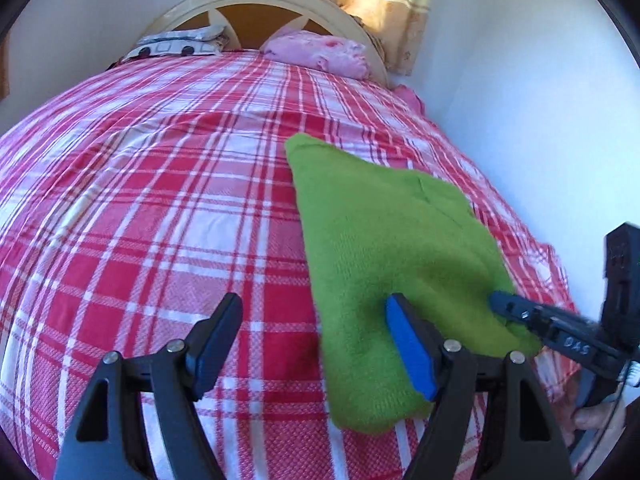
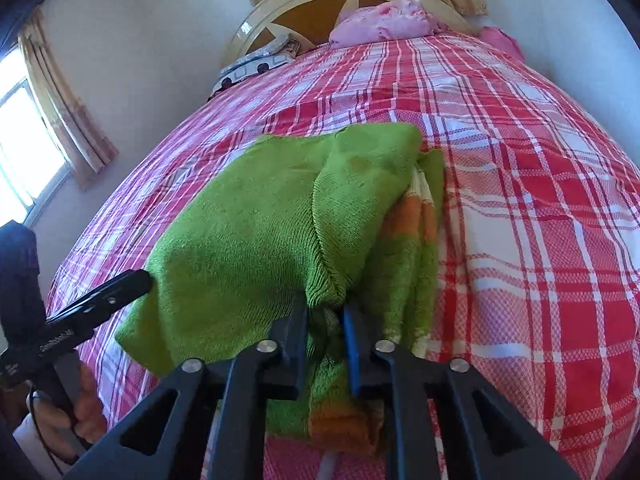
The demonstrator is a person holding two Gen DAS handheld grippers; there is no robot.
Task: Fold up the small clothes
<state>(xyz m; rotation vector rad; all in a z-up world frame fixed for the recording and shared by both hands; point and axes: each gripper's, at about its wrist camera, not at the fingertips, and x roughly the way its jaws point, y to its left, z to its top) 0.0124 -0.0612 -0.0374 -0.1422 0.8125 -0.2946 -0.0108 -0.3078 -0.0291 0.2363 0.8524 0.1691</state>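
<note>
A green knitted garment (image 1: 384, 240) lies folded on the red-and-white checked bedspread (image 1: 140, 200). In the right wrist view it shows orange and white stripes (image 2: 412, 216) under a turned-over green layer (image 2: 248, 240). My left gripper (image 1: 316, 332) stands open at the garment's near left edge, its right blue pad (image 1: 408, 348) over the knit and its left finger over bare bedspread. My right gripper (image 2: 325, 312) is shut on a bunched fold at the garment's near edge. From the left wrist view its tip (image 1: 502, 303) rests on the garment's right side.
A pink bundle (image 1: 320, 50) and a patterned pillow (image 1: 176, 44) lie by the cream headboard (image 1: 256, 4). A white wall (image 1: 520, 100) runs close along the bed's right side. A curtained window (image 2: 36, 140) is to the left. A hand (image 2: 86, 412) holds the left gripper's handle.
</note>
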